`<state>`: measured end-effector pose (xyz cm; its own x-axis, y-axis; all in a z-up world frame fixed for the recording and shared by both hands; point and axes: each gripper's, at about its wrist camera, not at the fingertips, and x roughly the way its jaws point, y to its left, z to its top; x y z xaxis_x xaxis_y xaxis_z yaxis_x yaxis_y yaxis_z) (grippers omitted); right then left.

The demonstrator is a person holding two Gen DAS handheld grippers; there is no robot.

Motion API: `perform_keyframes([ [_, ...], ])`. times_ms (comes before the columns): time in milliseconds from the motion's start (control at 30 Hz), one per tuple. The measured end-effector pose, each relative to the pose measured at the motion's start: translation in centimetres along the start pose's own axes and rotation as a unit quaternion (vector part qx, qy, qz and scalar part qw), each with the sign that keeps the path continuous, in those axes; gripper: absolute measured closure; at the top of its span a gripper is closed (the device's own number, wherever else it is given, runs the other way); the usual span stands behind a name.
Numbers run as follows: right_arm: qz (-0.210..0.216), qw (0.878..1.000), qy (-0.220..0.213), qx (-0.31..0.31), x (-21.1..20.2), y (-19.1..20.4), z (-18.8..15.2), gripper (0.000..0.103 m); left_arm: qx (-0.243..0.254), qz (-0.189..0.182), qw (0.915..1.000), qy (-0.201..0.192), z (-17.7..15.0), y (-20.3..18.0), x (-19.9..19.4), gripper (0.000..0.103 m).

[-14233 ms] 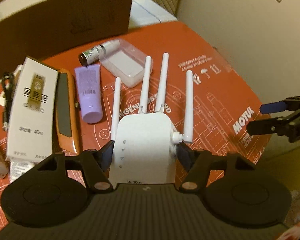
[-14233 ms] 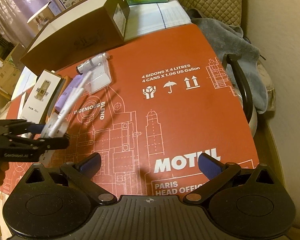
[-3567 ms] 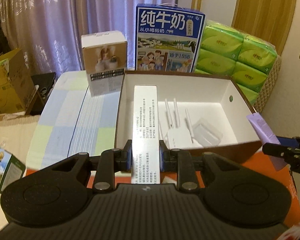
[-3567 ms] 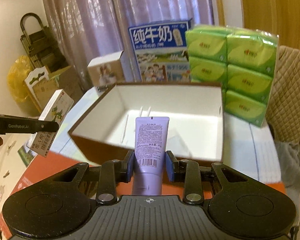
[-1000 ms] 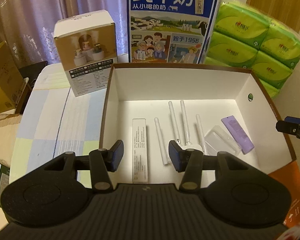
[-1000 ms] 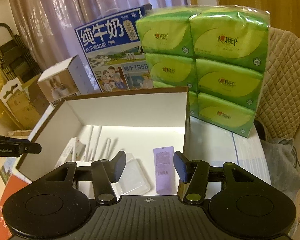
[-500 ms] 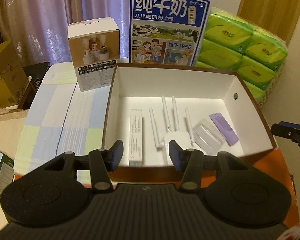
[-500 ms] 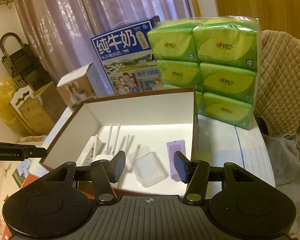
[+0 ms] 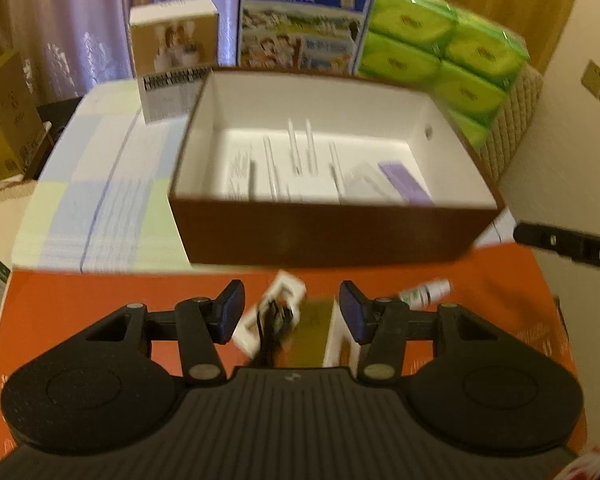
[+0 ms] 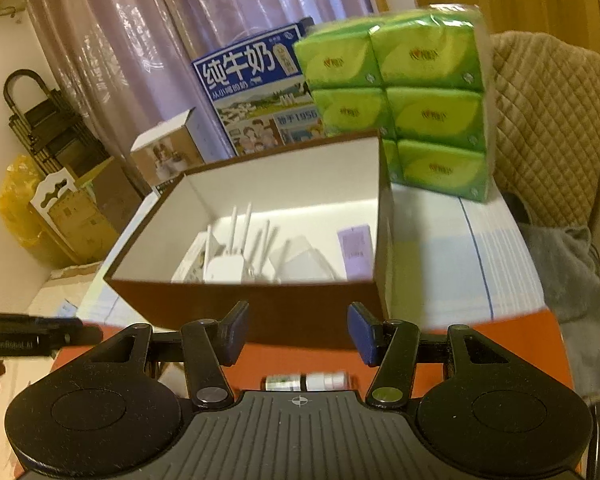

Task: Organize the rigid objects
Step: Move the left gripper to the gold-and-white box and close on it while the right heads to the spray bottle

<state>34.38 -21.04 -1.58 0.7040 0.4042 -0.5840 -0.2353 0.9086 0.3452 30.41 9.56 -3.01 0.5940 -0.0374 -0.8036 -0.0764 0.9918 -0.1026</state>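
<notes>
Four things lie inside the brown box (image 9: 332,236): a white carton (image 9: 238,172), the antenna router (image 10: 224,268), what looks like a clear case (image 10: 304,266), and a purple tube (image 9: 406,182). Both the left gripper (image 9: 292,312) and right gripper (image 10: 296,332) gape wide, empty, over the orange mat (image 9: 80,300), where a small bottle (image 10: 306,382) lies.

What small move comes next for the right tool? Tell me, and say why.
Probably lower the right tool, open and empty, onto the small bottle lying on the orange mat just below it. The router and purple tube already lie in the brown box; the bottle does not.
</notes>
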Motion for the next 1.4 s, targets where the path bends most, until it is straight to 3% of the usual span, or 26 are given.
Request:
perform_keyframes([
  [467,0.009,0.998,0.057,0.016,-0.7,0.0,-5.9,0.052,0.013,-0.022,0.9978,0.061,-6.5,-1.2,1.2,0.055],
  [1100,0.008,0.994,0.101,0.033,0.5,0.6,-8.9,0.052,0.0,-0.031,0.9956,0.089,-7.9,-0.1,4.1,0.053],
  [1267,0.004,0.994,0.104,0.042,0.7,0.3,-9.0,0.052,0.009,-0.038,0.9952,0.089,-7.7,-0.5,4.2,0.065],
  [1400,-0.003,0.993,0.104,0.048,0.7,0.0,-9.0,0.052,0.024,-0.056,0.9946,0.085,-7.6,-1.5,3.5,0.066],
])
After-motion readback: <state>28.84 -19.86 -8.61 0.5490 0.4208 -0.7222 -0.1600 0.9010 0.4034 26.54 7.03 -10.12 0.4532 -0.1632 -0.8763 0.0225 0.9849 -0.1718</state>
